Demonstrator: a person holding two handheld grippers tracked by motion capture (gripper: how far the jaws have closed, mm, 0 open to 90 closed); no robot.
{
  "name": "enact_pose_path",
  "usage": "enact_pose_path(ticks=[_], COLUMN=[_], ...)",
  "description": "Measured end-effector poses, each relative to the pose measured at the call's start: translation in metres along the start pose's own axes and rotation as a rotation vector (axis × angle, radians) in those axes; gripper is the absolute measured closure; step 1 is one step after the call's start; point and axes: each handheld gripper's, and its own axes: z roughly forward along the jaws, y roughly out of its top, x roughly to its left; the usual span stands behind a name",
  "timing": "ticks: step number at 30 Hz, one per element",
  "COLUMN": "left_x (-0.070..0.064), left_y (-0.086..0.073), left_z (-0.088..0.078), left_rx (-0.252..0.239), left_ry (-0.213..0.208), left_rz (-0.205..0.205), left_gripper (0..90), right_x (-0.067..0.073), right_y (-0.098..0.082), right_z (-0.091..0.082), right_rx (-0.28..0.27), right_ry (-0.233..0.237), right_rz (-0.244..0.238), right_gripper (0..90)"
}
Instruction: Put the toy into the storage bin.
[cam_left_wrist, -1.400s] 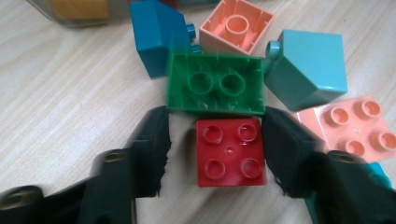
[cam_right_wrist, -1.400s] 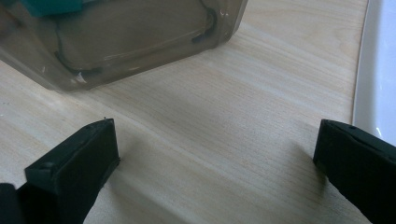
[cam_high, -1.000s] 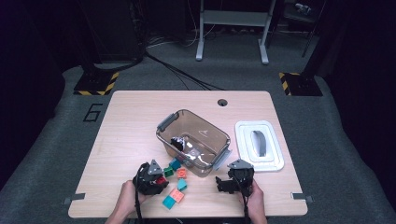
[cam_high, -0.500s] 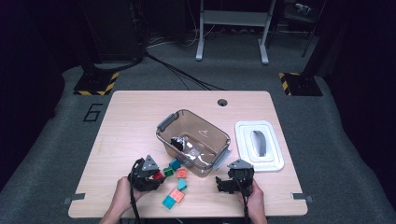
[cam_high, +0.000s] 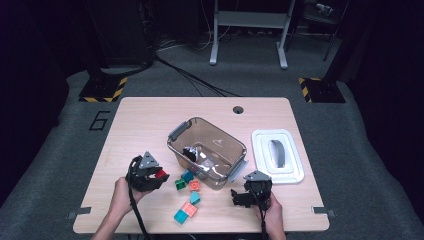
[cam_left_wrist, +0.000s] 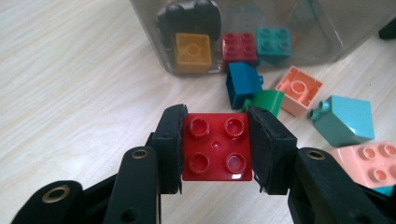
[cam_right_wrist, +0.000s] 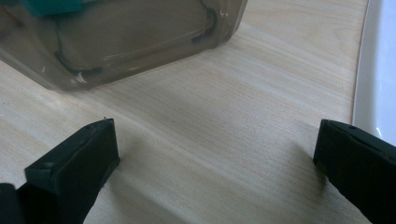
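Note:
My left gripper (cam_left_wrist: 216, 145) is shut on a red four-stud brick (cam_left_wrist: 217, 145), held just above the table; in the high view the left gripper (cam_high: 152, 176) sits left of the loose bricks with the red brick (cam_high: 160, 174) at its tip. A clear plastic bin (cam_high: 207, 150) stands mid-table, and through its wall I see a yellow brick (cam_left_wrist: 193, 48), a dark red brick (cam_left_wrist: 239, 45) and a teal brick (cam_left_wrist: 274, 41). My right gripper (cam_right_wrist: 215, 154) stands open over bare wood near the bin's corner (cam_right_wrist: 140, 37); in the high view the right gripper (cam_high: 246, 196) is near the front edge.
Loose bricks lie between the grippers: blue (cam_left_wrist: 243, 84), green (cam_left_wrist: 266, 100), orange (cam_left_wrist: 299, 89), light teal (cam_left_wrist: 345, 120), pink (cam_left_wrist: 369, 161). A white lid (cam_high: 277, 156) lies right of the bin. The table's left half and back (cam_high: 150, 120) are bare wood.
My left gripper has pulled back to the left, away from the loose bricks, carrying the red brick. The right gripper has stayed put.

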Motion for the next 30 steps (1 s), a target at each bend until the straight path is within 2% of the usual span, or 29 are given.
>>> enact_pose_path(ticks=[13, 15, 24, 30], left_x=[0.010, 0.012, 0.017, 0.018], left_y=[0.022, 0.027, 0.051, 0.069], left_z=[-0.014, -0.017, -0.034, -0.043], left_rx=[-0.040, -0.036, -0.078, -0.100], left_ry=[0.017, 0.019, 0.042, 0.055], left_rz=[-0.001, 0.009, 0.020, 0.047], left_gripper=[58.7, 58.7, 58.7, 58.7], right_x=[0.000, 0.000, 0.000, 0.000], right_y=[0.000, 0.000, 0.000, 0.000], right_z=[0.000, 0.000, 0.000, 0.000], right_rx=[0.000, -0.001, 0.000, -0.001], right_ry=[0.000, 0.000, 0.000, 0.000], right_rz=[0.001, 0.000, 0.001, 0.001], right_gripper=[0.0, 0.0, 0.0, 0.0])
